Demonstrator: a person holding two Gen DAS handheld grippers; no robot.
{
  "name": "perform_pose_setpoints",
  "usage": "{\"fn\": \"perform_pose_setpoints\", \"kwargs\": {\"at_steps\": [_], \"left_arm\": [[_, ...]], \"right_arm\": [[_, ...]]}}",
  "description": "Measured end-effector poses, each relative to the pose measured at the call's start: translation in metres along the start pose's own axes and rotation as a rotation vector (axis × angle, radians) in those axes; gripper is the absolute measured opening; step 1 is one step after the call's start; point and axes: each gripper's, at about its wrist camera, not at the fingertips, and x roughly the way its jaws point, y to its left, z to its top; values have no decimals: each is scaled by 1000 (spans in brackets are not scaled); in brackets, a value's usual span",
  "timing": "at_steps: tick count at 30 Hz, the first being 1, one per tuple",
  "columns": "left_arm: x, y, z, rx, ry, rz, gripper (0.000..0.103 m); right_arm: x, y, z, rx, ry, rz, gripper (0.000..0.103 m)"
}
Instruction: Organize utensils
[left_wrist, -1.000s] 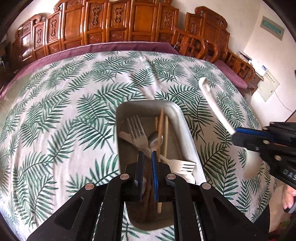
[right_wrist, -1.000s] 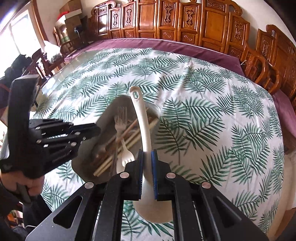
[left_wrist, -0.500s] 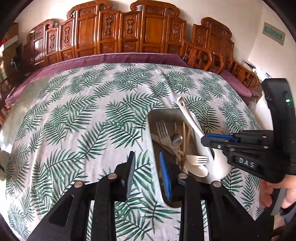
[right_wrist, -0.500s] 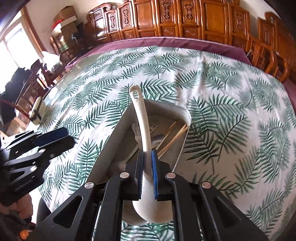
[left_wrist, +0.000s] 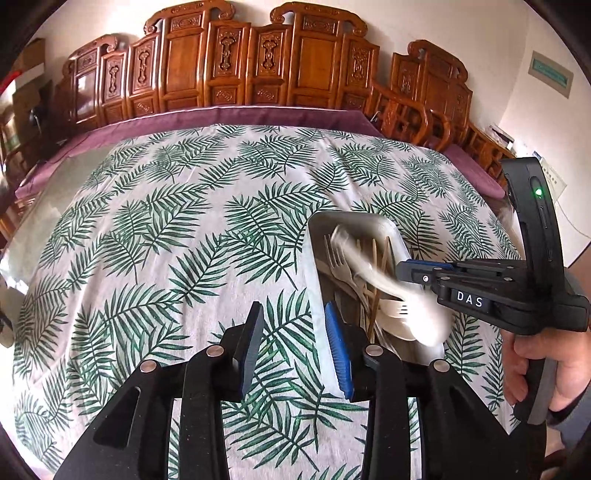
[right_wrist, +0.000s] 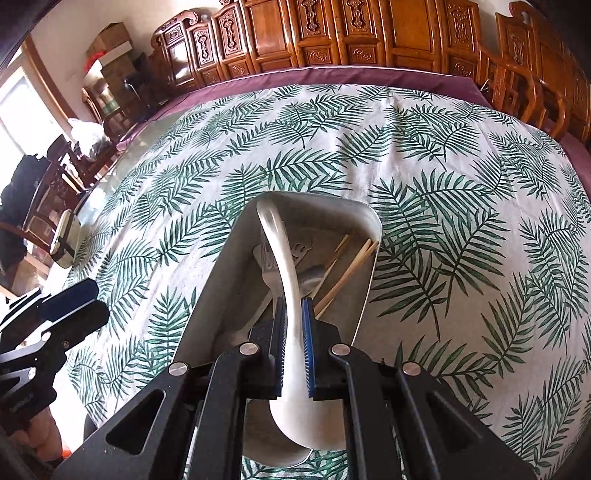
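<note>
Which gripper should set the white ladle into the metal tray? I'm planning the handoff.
Right. The right gripper already clamps the white ladle over the metal tray; the left gripper is opening, empty, beside it.

From your left wrist camera the white ladle (left_wrist: 373, 273) is smeared by motion blur, so its outline is unclear. The near end of the metal tray (left_wrist: 354, 218) is hidden behind your left gripper (left_wrist: 295, 343) (whose jaws are opening over bare cloth). From the right wrist camera, the ladle's bowl is partly hidden behind your right gripper (right_wrist: 293, 328), and the forks (right_wrist: 271, 266) beneath it run together.
</note>
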Motion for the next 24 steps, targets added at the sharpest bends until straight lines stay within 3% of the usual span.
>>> {"fn": "perform_pose_setpoints", "kwargs": {"at_steps": [8, 11, 13, 15, 18, 24], "left_arm": [[-28, -12, 0, 17, -43, 9, 38], [-43, -22, -1, 32, -72, 12, 53], [-49, -28, -2, 39, -82, 10, 55], [-58, -34, -4, 45, -96, 13, 66], [-71, -43, -6, 54, -116, 13, 74], [-94, -57, -14, 62, -157, 20, 83]], "right_arm": [[-42, 11, -12, -54, -64, -6, 10], [-62, 12, -19, -67, -89, -13, 10], [-77, 13, -25, -72, -109, -18, 10], [-92, 12, -32, -69, -128, -24, 10], [-111, 10, -41, -61, -161, -32, 23], [-149, 6, -63, -53, -219, -37, 25]]}}
